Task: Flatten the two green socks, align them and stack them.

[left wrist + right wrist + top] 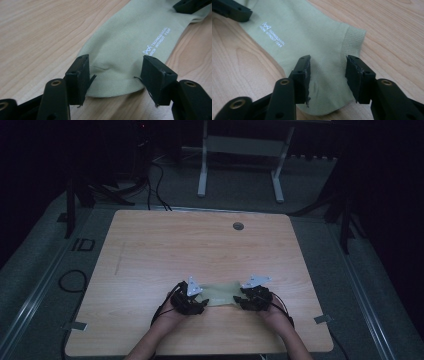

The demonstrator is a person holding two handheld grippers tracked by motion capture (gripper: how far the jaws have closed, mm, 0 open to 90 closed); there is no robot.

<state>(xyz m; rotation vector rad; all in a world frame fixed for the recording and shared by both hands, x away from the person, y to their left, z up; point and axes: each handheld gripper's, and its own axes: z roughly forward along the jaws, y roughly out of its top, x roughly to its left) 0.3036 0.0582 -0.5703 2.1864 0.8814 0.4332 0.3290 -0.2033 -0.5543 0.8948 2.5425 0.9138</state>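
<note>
A pale green sock lies flat on the wooden desk, near the person's edge, stretched out between the two claws. The left claw hangs over the rounded toe end with its jaws spread wide, one on each side of the toe seam, and nothing is pinched between them. The right claw stands the same way over the other end, jaws well apart, just beside the ribbed cuff, again gripping nothing. Small white lettering is printed along the middle of the sock. In the high view both hands sit close together with the left claw and the right claw at the sock's two ends. The sock looks like thin knitted fabric, so it should be very light, soft and floppy, with no shape of its own: it will sag, fold and stretch wherever it is lifted, and it will not break. The weave probably gives fair grip, though a shallow pinch might catch only the upper layer and slip off. The likeliest good holds are the toe seam for the left claw and the thicker cuff for the right, each jaw pressed down to the desk so that both layers are caught before closing.
</note>
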